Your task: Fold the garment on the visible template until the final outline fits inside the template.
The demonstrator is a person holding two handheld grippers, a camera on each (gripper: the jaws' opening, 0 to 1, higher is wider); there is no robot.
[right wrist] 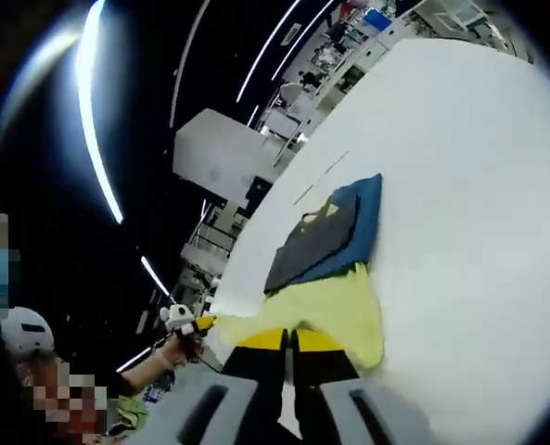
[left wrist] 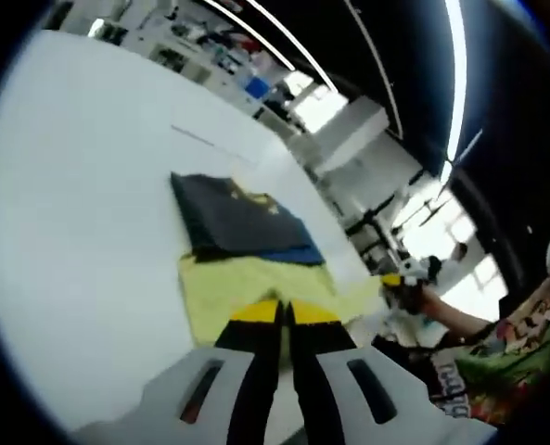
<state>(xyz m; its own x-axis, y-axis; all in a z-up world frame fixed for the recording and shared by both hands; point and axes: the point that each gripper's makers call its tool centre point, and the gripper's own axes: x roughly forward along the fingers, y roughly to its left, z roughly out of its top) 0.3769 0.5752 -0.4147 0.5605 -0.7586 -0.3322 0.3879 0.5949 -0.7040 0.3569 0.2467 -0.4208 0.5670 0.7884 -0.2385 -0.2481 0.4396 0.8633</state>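
Observation:
The garment lies on the white table [left wrist: 80, 232], with a folded dark navy part [left wrist: 242, 222] with a blue edge and a pale yellow part [left wrist: 233, 287] nearer me. My left gripper [left wrist: 284, 317] is shut on the yellow hem, jaws pressed together. That hem stretches right to my right gripper [left wrist: 406, 278], held in a hand. In the right gripper view the navy part [right wrist: 316, 236] lies beyond the yellow part [right wrist: 339, 311]. My right gripper [right wrist: 288, 339] is shut on the yellow edge, which runs left to the left gripper [right wrist: 182, 323].
A faint thin line [left wrist: 210, 139] marks the table beyond the garment, and the same line [right wrist: 316, 178] appears in the right gripper view. Shelves and benches [left wrist: 210, 56] stand past the far table edge. A person in a patterned sleeve [left wrist: 516, 343] is at the right.

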